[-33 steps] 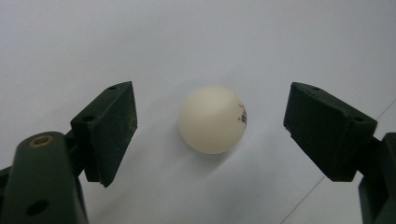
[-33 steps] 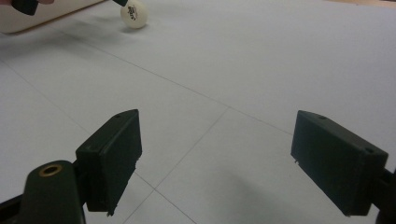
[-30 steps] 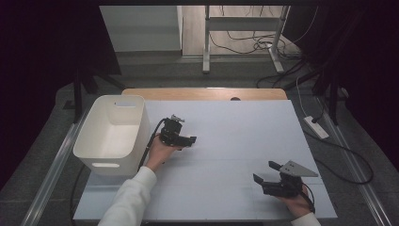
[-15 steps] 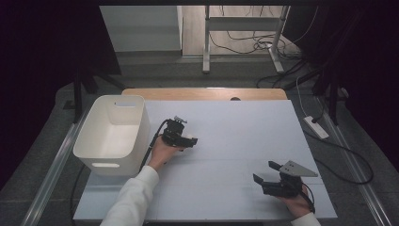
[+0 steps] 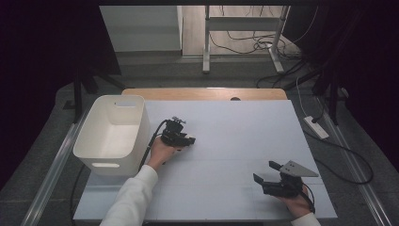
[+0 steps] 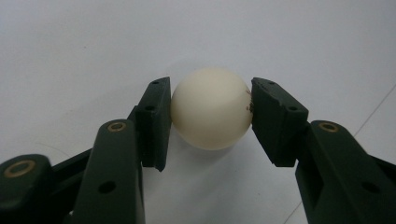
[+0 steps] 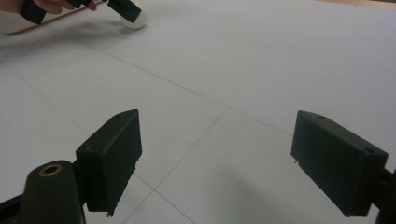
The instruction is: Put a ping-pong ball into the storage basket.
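Note:
A cream table-tennis ball (image 6: 210,109) sits between the black jaws of my left gripper (image 6: 210,95), and both pads press its sides. It rests low over the white table (image 5: 235,127), with its shadow right beneath it. In the high view the left gripper (image 5: 189,140) is left of the table's centre, just right of the white bin. The right gripper view shows the same ball (image 7: 136,19) far off under the left gripper's jaw. My right gripper (image 5: 265,171) is near the front right corner. It (image 7: 215,140) stands wide open with bare table between its pads.
A white plastic bin (image 5: 113,127) with nothing in it stands at the table's left edge. A wooden strip (image 5: 202,93) runs along the far edge. A power strip (image 5: 316,127) and cables lie on the floor to the right.

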